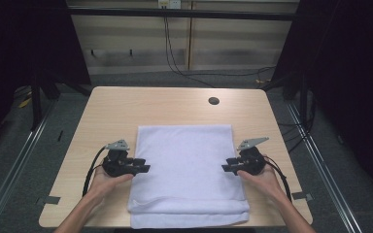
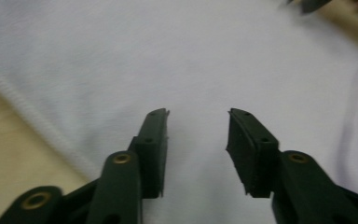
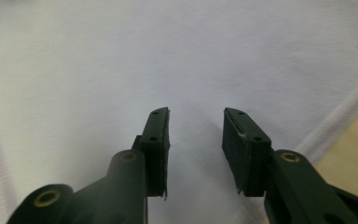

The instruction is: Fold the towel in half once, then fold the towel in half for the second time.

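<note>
Dark curtains and grey floor surround a pale wooden table [image 1: 111, 104] with a round hole [image 1: 213, 101] toward 12 o'clock. Both pairs of jaws stand parted with nothing between them, poised over white cloth. Left gripper [image 1: 143, 168] sits at 9 o'clock of the folded white towel [image 1: 187, 165], right gripper [image 1: 226, 168] at 3 o'clock, tips facing inward over the towel's side edges. Each is held by a hand [image 1: 108, 180].

The towel's [image 1: 187, 170] near edge runs off the bottom of the high view, as do the person's forearms. Whether the left gripper [image 2: 197, 140] or the right gripper [image 3: 196, 137] touches the cloth cannot be told. The far gripper [image 2: 307, 4] is blurred and cut off.
</note>
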`<action>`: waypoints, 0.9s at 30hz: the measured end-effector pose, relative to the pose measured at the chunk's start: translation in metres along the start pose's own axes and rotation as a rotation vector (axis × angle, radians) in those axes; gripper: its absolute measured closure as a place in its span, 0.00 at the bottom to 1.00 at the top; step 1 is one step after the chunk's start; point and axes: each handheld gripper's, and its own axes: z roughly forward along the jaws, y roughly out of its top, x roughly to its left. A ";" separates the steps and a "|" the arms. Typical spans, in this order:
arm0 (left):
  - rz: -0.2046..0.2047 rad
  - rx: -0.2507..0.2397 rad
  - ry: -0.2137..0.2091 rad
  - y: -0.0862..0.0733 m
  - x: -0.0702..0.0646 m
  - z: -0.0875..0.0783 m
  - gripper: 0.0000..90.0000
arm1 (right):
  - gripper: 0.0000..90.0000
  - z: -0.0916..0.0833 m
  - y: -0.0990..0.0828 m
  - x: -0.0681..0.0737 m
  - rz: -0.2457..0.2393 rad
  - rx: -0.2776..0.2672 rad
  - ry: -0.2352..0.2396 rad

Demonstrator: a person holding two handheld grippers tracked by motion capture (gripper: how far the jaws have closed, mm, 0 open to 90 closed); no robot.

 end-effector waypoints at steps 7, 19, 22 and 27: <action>0.018 0.023 0.119 0.001 0.022 0.010 0.74 | 0.68 0.023 0.011 -0.025 0.001 0.007 -0.068; 0.065 0.050 0.073 -0.018 -0.007 0.000 0.97 | 0.91 0.002 -0.015 0.002 -0.041 0.027 -0.053; 0.063 0.049 0.051 -0.024 -0.012 -0.002 0.97 | 0.91 -0.003 -0.021 0.006 -0.037 0.031 -0.049; 0.070 0.048 0.030 -0.031 -0.019 -0.007 0.96 | 0.89 -0.012 -0.032 0.010 -0.027 0.032 0.008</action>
